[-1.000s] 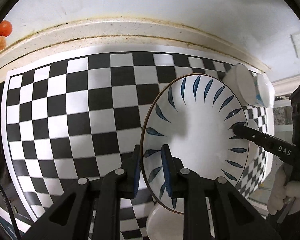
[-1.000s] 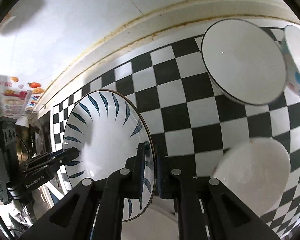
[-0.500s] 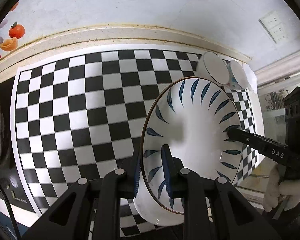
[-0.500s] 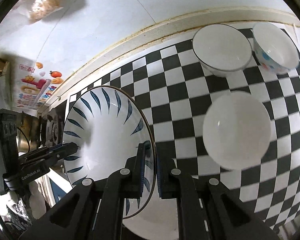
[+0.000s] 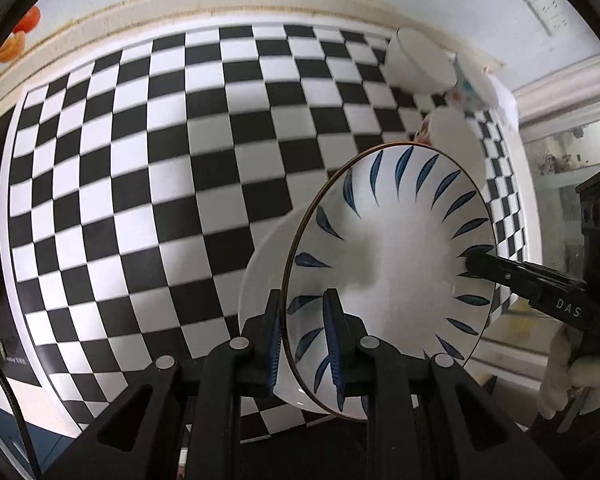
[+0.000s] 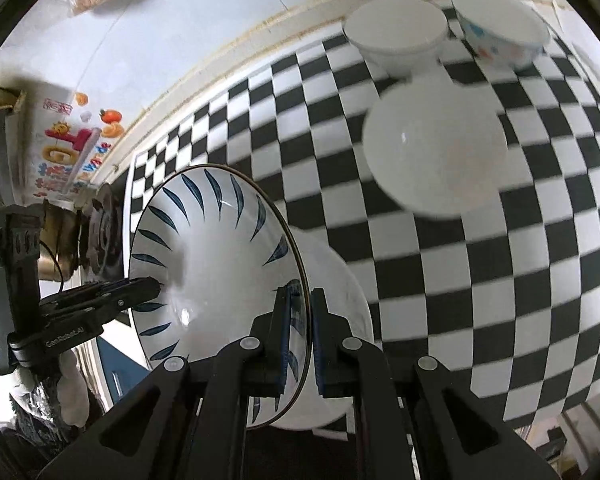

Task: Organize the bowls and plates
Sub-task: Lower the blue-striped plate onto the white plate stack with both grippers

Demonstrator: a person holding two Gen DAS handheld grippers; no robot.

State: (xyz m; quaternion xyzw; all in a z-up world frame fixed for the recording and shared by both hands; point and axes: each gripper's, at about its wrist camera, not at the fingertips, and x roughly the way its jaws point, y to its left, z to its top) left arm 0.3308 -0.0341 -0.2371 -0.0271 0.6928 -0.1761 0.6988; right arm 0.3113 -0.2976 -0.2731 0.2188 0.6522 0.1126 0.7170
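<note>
Both tools are clamped on opposite rims of the blue-leaf plate: the left tool at its near edge, the right tool across from it. Since a second ago the plate has been carried sideways above the checkered tabletop, leaving the plain white bowl, the second white bowl and the spotted bowl farther off. It hangs tilted over a bare stretch, likely heading for a set-down spot.

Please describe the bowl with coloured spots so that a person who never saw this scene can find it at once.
Find the black-and-white checkered mat and go to its far edge by the wall, where two bowls stand side by side. The bowl with coloured spots is the right one in the right wrist view. Its neighbour, the plain white bowl, has no blue and orange marks.
</note>
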